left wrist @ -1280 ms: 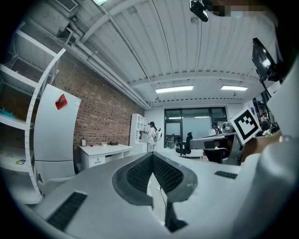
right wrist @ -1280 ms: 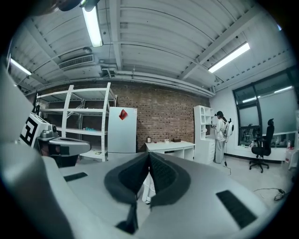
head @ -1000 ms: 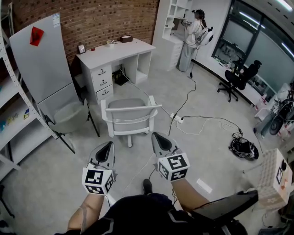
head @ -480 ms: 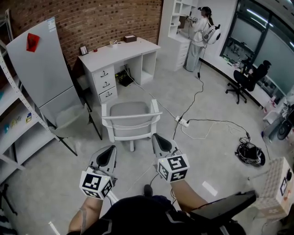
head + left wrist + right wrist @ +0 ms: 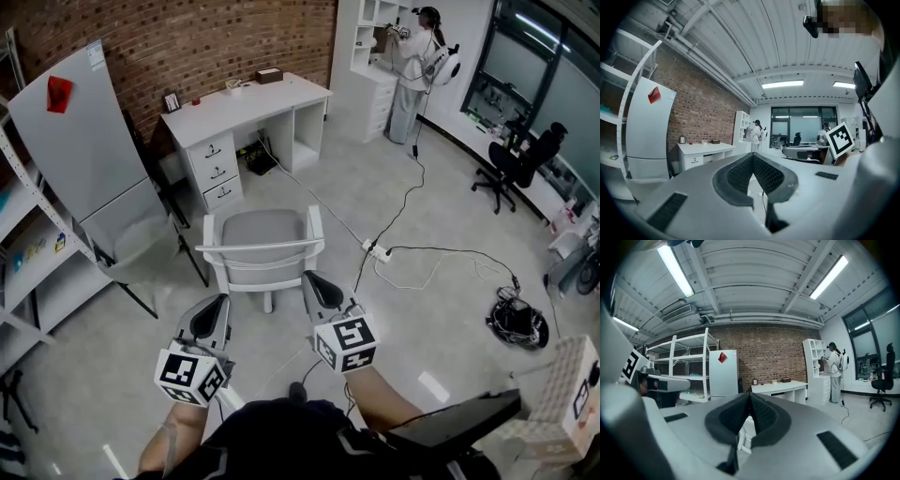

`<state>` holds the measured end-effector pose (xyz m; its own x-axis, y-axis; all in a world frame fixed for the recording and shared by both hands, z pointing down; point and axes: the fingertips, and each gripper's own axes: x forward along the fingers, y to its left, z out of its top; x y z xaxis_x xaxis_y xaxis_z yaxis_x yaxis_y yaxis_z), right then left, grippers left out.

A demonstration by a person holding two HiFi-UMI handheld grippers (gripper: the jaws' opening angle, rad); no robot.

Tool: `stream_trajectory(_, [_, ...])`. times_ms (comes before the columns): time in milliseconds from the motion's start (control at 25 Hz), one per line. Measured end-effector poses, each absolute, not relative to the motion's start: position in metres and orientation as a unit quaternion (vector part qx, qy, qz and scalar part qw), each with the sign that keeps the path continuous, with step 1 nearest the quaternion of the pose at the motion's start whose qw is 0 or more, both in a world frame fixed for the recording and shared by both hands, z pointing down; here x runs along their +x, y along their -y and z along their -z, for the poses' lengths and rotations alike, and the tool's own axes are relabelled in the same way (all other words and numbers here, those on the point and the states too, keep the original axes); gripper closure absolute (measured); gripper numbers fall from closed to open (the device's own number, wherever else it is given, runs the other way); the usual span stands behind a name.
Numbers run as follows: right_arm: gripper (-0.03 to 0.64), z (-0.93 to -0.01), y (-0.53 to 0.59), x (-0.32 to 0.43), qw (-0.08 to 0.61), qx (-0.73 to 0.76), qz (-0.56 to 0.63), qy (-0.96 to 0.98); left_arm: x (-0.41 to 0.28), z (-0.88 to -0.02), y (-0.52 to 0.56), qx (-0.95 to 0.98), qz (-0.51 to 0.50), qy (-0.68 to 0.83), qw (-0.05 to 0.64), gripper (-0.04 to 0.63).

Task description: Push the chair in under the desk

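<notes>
A white chair with a grey seat stands on the floor, its backrest toward me, well out from the white desk against the brick wall. My left gripper hovers just short of the backrest's left end, jaws shut and empty. The right gripper is close behind the backrest's right end, also shut on nothing. Through the right gripper view a bit of the white chair frame shows below the closed jaws, with the desk beyond. The left gripper view shows the desk far off.
A white fridge and open shelving stand at the left. A power strip and cables trail across the floor to the right of the chair. A person stands by the far shelves. A black office chair is at the right.
The view has shifted toward the chair. Both grippers have come nearer its backrest, still shut. The chair itself has not moved.
</notes>
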<state>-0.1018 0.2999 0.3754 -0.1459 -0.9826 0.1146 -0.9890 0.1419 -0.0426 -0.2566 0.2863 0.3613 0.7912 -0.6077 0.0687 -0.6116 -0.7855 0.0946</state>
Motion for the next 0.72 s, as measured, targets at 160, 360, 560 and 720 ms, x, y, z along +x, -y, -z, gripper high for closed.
stream_trajectory(160, [0.609, -0.38, -0.298, -0.087, 0.032, 0.638, -0.055, 0.768, -0.238, -0.366, -0.281, 0.937, -0.028, 0.342, 0.062, 0.588])
stream_trajectory(360, [0.609, -0.381, -0.294, -0.067, 0.037, 0.632, -0.055, 0.772, -0.22, -0.368, -0.28, 0.933, -0.038, 0.354, 0.058, 0.588])
stream_trajectory(560, [0.609, -0.383, -0.292, -0.054, 0.024, 0.631, -0.056, 0.774, -0.214, -0.373, -0.276, 0.929, -0.056, 0.361, 0.052, 0.588])
stream_trajectory(720, [0.609, -0.391, -0.284, -0.045, 0.024, 0.633, -0.06, 0.772, -0.206, -0.375, -0.267, 0.931, -0.065, 0.357, 0.036, 0.588])
